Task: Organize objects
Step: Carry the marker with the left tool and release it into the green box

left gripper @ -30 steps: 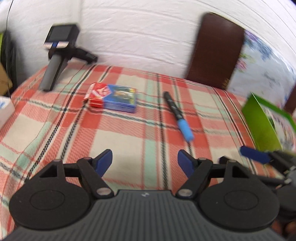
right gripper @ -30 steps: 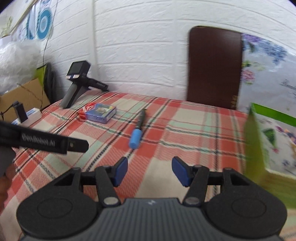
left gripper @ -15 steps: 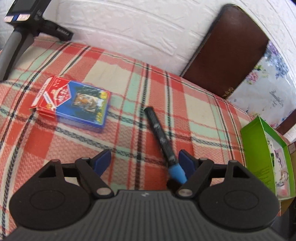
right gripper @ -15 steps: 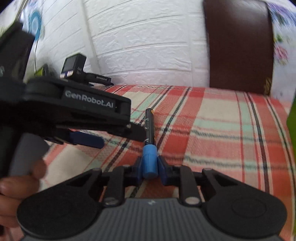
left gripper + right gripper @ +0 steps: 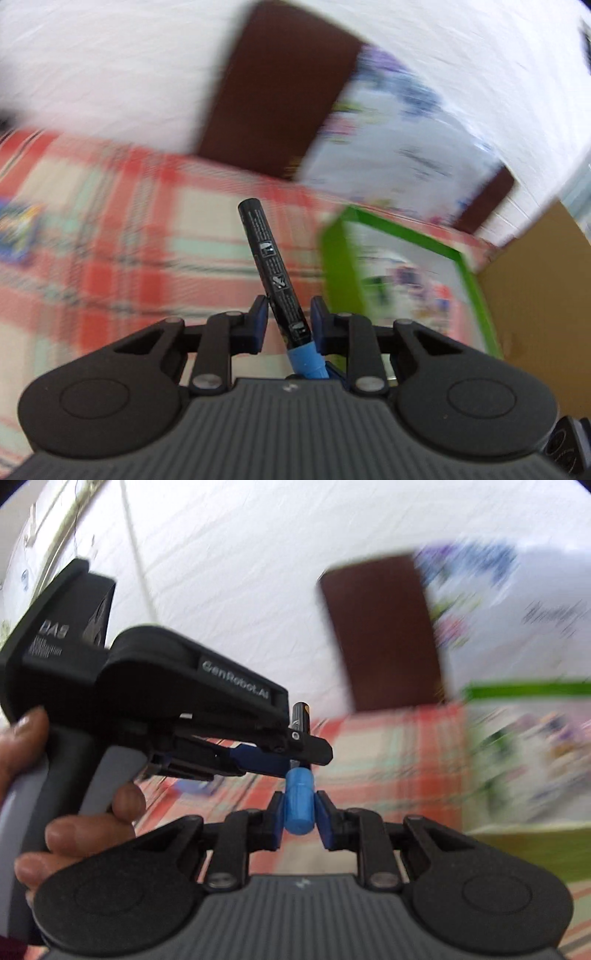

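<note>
A black marker with a blue cap (image 5: 271,266) is held by both grippers above the plaid tablecloth. My left gripper (image 5: 286,319) is shut on the marker's black barrel, which sticks up and forward. My right gripper (image 5: 298,810) is shut on the blue cap (image 5: 300,801). In the right wrist view the left gripper's fingers (image 5: 258,758) reach in from the left and clamp the barrel just beyond the cap. A green open box (image 5: 391,266) lies on the table to the right.
A blue and red card box (image 5: 16,229) lies blurred at the far left on the plaid table (image 5: 110,240). A dark brown chair back (image 5: 273,96) stands by the white brick wall. A cardboard box (image 5: 535,295) is at the right.
My left gripper closed on the marker's barrel while the right kept the cap. Both lifted the marker off the table and swung right toward the green box.
</note>
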